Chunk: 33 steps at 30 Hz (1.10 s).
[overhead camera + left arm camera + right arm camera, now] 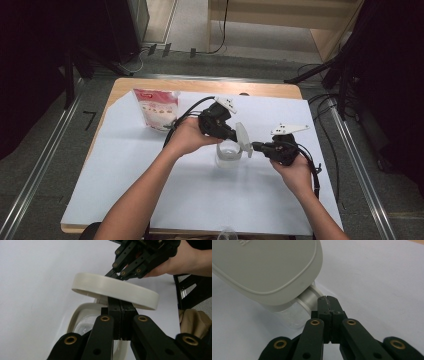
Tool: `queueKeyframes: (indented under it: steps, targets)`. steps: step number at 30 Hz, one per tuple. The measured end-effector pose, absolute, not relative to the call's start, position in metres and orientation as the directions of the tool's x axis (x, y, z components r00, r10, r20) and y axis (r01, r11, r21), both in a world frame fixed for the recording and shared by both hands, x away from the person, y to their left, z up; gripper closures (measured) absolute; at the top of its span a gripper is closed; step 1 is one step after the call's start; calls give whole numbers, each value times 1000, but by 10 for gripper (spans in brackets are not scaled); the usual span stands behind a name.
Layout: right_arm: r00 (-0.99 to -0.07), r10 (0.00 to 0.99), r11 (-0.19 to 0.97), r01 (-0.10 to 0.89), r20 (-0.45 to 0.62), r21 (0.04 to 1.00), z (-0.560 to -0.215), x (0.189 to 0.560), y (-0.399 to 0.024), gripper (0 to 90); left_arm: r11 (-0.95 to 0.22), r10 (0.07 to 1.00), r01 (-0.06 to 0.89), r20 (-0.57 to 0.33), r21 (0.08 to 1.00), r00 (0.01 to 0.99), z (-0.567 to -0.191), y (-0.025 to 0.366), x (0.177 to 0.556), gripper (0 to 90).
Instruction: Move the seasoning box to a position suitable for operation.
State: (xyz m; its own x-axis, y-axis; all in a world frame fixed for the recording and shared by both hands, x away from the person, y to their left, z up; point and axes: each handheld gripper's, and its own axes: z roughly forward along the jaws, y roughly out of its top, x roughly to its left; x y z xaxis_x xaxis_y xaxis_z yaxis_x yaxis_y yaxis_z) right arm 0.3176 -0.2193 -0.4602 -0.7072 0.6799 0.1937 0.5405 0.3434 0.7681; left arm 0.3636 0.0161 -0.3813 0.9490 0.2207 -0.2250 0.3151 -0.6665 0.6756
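Note:
A clear plastic container stands in the middle of the white sheet. Its pale lid hangs tilted on edge just above it, with my left gripper shut on its rim. In the left gripper view the shut jaws run under the lid's rim, and the container's mouth lies below. My right gripper comes in from the right, shut. Its tips sit against the container's neck, under the lid. I see nothing between the right jaws.
A white and red pouch stands at the back left of the wooden table. A clear glass shows at the near edge. Cables trail from both grippers. The floor around holds dark stands and cords.

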Motion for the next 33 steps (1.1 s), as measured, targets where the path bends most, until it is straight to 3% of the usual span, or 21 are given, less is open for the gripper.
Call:
queueKeyframes:
  steps: [16,23,28,33]
  targets:
    - [-709,680,346,537,189,770,-460,316,-219,900,-687,215,326,-246,650,945,-386,-6,364,882]
    - [-703,682,332,545,203,770,-459,318,-225,891,-678,223,331,-246,656,943,-381,7,363,715]
    - [-695,679,306,561,237,769,-457,318,-233,751,-672,215,336,-260,660,941,-376,21,361,548]
    - [-691,676,287,567,256,772,-450,312,-240,691,-641,233,326,-229,695,945,-377,41,358,527]
